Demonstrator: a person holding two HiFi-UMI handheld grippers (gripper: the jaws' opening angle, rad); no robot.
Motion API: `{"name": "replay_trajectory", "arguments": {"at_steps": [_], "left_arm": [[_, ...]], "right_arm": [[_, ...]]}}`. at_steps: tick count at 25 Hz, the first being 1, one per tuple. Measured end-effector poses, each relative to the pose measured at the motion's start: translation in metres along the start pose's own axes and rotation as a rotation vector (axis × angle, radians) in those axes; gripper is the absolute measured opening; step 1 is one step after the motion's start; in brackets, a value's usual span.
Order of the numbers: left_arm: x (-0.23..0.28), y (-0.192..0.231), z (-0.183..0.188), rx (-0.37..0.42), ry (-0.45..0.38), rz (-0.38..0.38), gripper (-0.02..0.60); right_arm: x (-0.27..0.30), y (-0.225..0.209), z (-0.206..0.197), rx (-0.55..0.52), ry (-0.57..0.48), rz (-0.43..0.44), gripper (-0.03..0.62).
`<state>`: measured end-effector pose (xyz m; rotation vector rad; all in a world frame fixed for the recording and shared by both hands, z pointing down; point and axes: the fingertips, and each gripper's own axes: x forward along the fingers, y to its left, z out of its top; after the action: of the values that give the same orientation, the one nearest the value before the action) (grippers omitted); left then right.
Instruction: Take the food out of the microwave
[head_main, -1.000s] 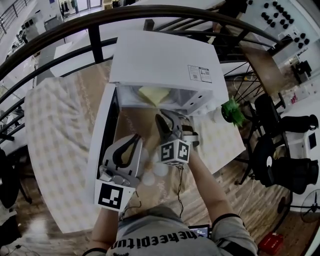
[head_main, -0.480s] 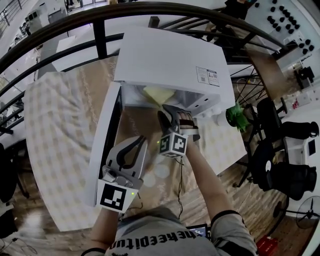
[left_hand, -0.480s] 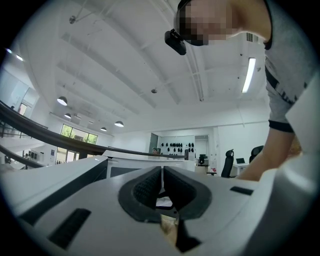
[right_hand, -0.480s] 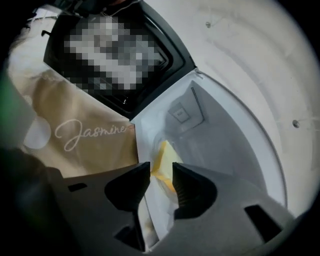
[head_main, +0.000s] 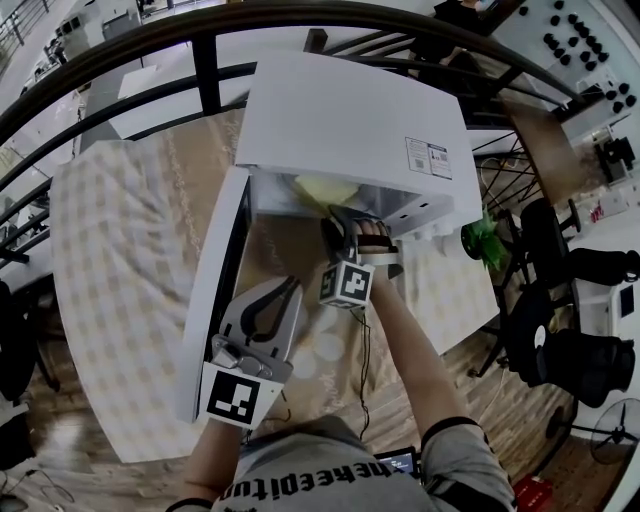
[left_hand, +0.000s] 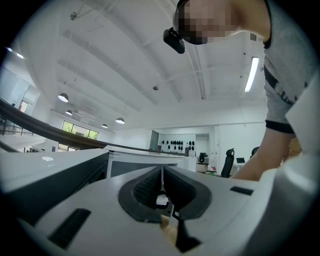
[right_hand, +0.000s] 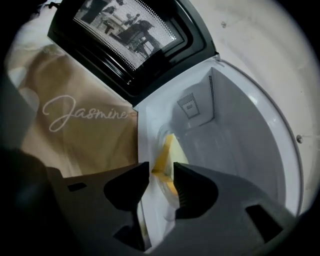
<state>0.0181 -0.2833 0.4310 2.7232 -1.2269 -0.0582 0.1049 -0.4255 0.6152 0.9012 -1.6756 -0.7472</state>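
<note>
Inside the white cavity of the microwave (head_main: 340, 110), the food (right_hand: 168, 148) lies on what looks like a clear glass turntable (right_hand: 161, 131). It is a thin, pale yellow piece with a sharp corner turned toward the opening, and what kind of food it is cannot be told. The right gripper (right_hand: 161, 172) is angled down into the mouth of the oven. Its dark, ribbed fingers (right_hand: 192, 187) have just been opening and now stand wide, one on either side of that yellow corner, with neither pad pressing on it. That spread seems meant to let them straddle the thin piece edge-on before closing. The door (head_main: 210, 290), a dark frame around a dotted mesh window, is swung fully out to the left, so the way in is unobstructed. Beside it and well outside the cavity, the left gripper (head_main: 288, 290) hovers level with its grey rubber fingers (left_hand: 147, 187) pressed together on nothing. It looks idle, simply kept out of the reaching arm's way. Below everything, the tabletop (head_main: 110, 240) is covered with a soft beige checked cloth. A lighter strip of it in front of the oven carries a word in looping white script.
</note>
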Motion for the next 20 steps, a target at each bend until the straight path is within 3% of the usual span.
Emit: {"name": "replay_trajectory", "arguments": {"at_steps": [10, 20], "left_arm": [[0.003, 0.004, -0.005, -0.01, 0.014, 0.015, 0.015], [0.002, 0.004, 0.0, -0.01, 0.001, 0.03, 0.015]], "right_arm": [[0.013, 0.001, -0.001, -0.027, -0.004, -0.006, 0.126], [-0.005, -0.006, 0.008, 0.037, -0.013, -0.011, 0.084]]}}
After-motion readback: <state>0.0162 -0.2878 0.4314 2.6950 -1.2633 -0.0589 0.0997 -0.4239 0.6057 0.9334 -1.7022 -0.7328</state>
